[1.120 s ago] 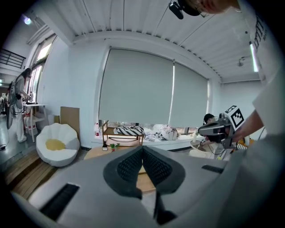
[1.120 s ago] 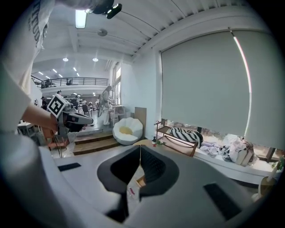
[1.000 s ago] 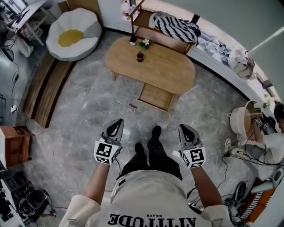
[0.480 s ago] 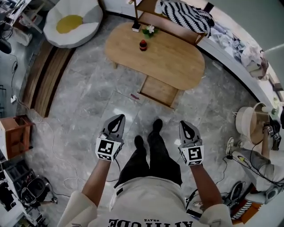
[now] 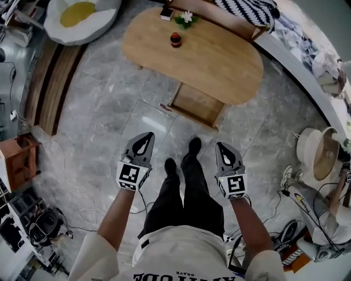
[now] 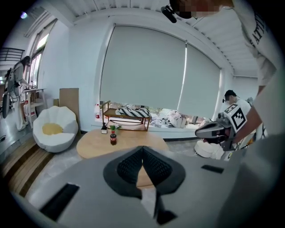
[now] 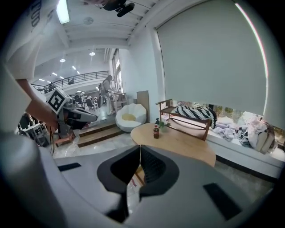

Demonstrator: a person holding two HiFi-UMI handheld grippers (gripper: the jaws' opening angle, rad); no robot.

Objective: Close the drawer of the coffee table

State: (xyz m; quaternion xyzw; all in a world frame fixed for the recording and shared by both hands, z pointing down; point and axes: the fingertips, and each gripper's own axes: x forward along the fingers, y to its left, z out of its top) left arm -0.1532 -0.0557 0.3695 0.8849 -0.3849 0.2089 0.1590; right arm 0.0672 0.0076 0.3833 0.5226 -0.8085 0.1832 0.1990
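The oval wooden coffee table [image 5: 219, 60] stands ahead of me on the grey stone floor. Its drawer [image 5: 194, 104] is pulled out from the near side, toward my feet. My left gripper [image 5: 146, 135] and right gripper [image 5: 221, 146] hang side by side over the floor, well short of the drawer. Both are shut with nothing between their jaws. In the left gripper view the left gripper [image 6: 142, 148] points at the table [image 6: 129, 143], and the right gripper [image 6: 213, 130] shows beside it. The right gripper [image 7: 140, 146] in its own view also faces the table [image 7: 187, 142].
A small bottle [image 5: 175, 39] and a little plant [image 5: 187, 17] stand on the table. Behind it is a wooden bench with a striped cloth [image 5: 247, 8]. A white seat with a yellow cushion [image 5: 82, 16] sits far left, wooden steps [image 5: 49, 82] at left, a round tub [image 5: 318, 153] at right.
The table and its open drawer have come closer in the head view. Both grippers have gone forward and down together, still shut and side by side.
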